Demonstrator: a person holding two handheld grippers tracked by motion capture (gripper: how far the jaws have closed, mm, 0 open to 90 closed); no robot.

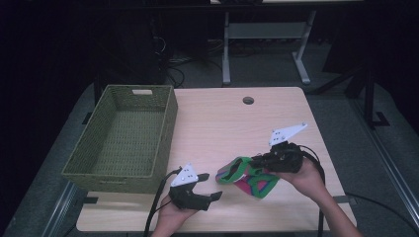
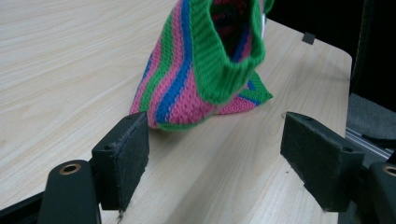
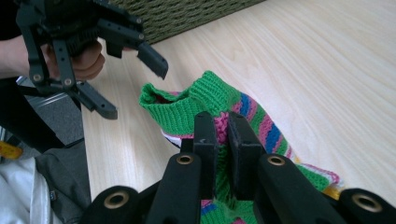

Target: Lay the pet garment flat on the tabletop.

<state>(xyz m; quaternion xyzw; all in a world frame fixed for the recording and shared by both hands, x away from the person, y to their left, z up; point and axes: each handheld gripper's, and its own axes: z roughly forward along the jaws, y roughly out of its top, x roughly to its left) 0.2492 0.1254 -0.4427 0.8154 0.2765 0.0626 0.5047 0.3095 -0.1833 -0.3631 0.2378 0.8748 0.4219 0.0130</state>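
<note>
A knitted sock (image 1: pixel 248 177) striped in green, pink and blue lies on the wooden table (image 1: pixel 222 123) near its front right. My right gripper (image 1: pixel 257 160) is shut on the sock's cuff end and lifts it, so the green cuff (image 3: pixel 187 105) gapes open above the table. The right gripper view has the two jaws pressed on the knit (image 3: pixel 223 126). My left gripper (image 1: pixel 210 186) sits open a little left of the sock, its jaws wide apart with nothing between them. In the left gripper view the sock (image 2: pixel 196 70) hangs just ahead of the open pads (image 2: pixel 126 154).
An olive woven basket (image 1: pixel 123 136) stands at the table's left side, with nothing visible inside. A round cable hole (image 1: pixel 248 100) is near the table's far edge. Desk legs and cables lie on the dark floor beyond.
</note>
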